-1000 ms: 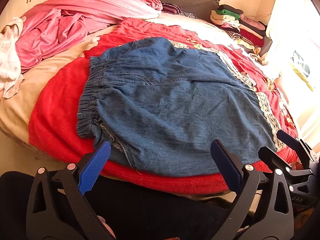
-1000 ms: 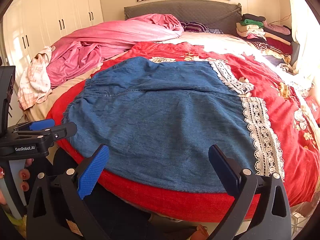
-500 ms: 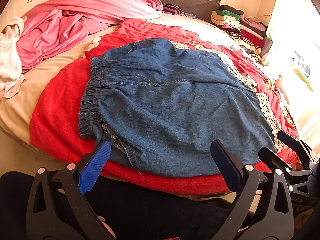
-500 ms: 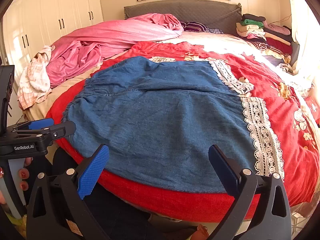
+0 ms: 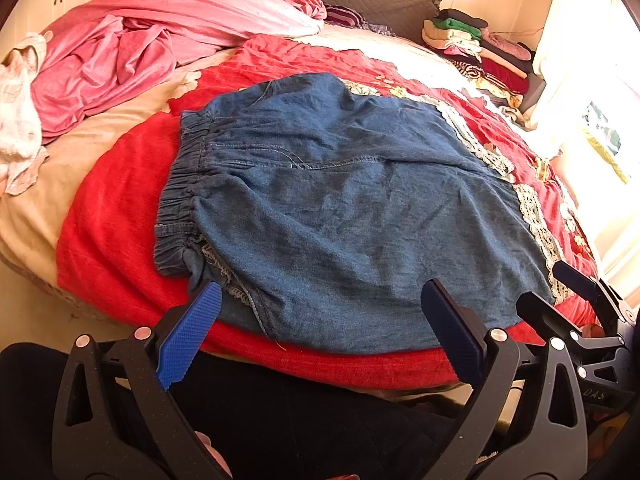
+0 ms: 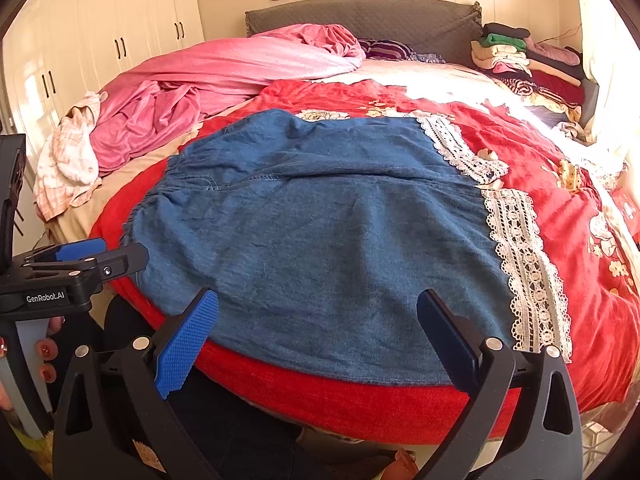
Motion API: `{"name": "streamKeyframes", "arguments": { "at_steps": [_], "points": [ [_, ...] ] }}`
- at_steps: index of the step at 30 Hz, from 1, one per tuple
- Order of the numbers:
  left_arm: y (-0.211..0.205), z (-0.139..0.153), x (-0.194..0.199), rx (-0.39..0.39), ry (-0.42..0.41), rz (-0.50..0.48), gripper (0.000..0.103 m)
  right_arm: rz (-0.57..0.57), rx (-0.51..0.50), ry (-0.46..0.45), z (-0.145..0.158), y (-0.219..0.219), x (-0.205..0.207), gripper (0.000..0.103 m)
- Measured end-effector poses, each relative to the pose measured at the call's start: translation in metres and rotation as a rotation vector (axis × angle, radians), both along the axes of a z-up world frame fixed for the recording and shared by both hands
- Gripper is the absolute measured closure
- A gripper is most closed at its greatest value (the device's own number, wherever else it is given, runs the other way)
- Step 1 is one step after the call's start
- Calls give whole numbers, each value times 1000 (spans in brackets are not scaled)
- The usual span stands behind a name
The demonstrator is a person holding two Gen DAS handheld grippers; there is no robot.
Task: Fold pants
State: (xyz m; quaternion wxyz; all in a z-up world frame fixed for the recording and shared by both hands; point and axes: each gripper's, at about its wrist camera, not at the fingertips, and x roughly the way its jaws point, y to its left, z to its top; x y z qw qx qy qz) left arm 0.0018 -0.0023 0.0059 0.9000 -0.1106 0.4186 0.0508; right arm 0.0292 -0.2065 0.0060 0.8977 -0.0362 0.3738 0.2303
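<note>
From the left wrist, the left gripper (image 5: 320,316) hangs with its jaws wide apart and holding nothing, just short of the near edge of the denim pants (image 5: 340,208), which lie spread on a red blanket (image 5: 108,216) with the elastic waistband to the left; the view has crept slightly closer over the last second. From the right wrist, the right gripper (image 6: 316,320) is likewise spread and empty near the lace-trimmed hem side, almost unmoved. No fold looks begun yet, so this is likely the approach.

The blue denim pants (image 5: 344,216) lay spread flat before me on the red bedspread (image 5: 108,216), gathered elastic waistband (image 5: 182,188) at my left, white lace-trimmed leg hems (image 6: 524,264) at my right, near edge at the bed's rim.
</note>
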Motion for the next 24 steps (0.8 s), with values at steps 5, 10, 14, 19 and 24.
{"name": "streamKeyframes", "arguments": {
  "at_steps": [5,10,14,19,24],
  "points": [
    [7,-6,5,-14,4,-2,9,-17,-6,13,-4,-4,17,4],
    [28,-3,20,-13,3,24,9,-21,1,2,1,-5,45,4],
    [51,5,43,-3,6,37,9,9,9,-19,11,6,75,4],
    [89,12,87,27,30,27,9,43,59,-1,21,26,118,4],
    [143,2,136,29,73,77,9,96,28,-24,25,51,160,4]
  ]
}}
